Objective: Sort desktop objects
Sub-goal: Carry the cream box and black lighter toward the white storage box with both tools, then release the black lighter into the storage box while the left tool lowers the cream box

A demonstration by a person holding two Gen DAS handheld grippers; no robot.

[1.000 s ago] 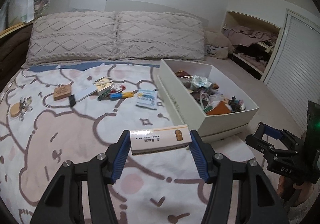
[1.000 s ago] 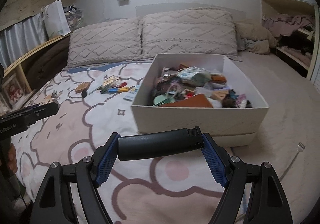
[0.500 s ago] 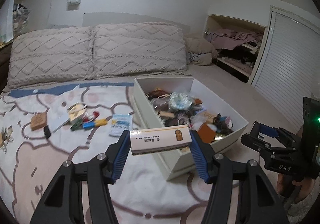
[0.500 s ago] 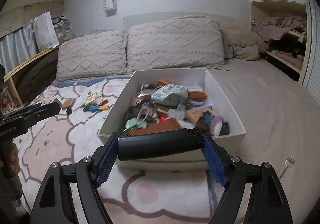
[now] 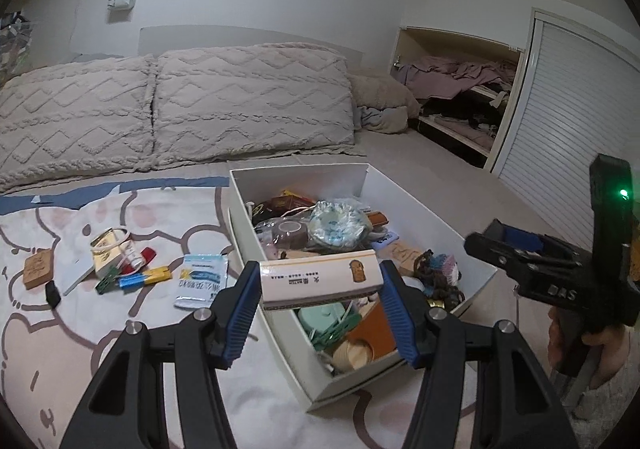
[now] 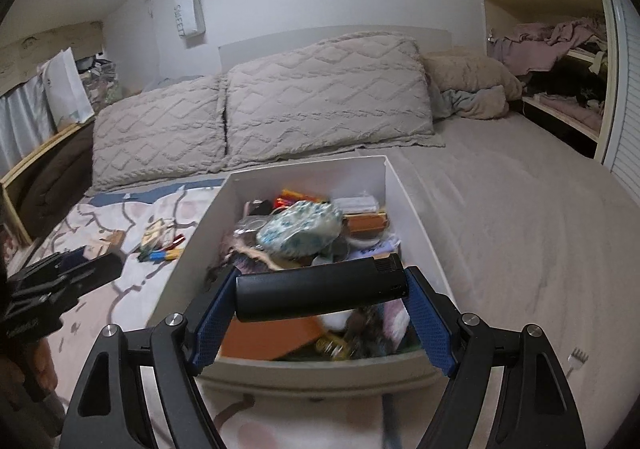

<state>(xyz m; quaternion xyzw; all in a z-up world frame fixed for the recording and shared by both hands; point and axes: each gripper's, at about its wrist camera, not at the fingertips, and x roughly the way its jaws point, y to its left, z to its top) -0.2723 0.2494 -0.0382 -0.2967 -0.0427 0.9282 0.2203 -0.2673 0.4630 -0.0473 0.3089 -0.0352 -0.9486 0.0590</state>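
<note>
Left gripper (image 5: 320, 285) clamps a matchbox (image 5: 320, 279) endwise, light card, crushable, so easy squeeze. Right gripper (image 6: 320, 297) pinches a black lighter (image 6: 320, 291) by its ends, stiff, slick plastic. White box (image 5: 416, 205) sits just ahead, below both, crammed w/ clutter; loose bits on blanket (image 5: 120, 329) off left.

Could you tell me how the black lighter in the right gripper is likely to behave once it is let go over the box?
The black lighter looks rigid, spanning the right gripper end to end without bending. Its rounded body suggests it could roll or slide. It would probably land on the cluttered heap in the white box and settle into a gap.
</note>
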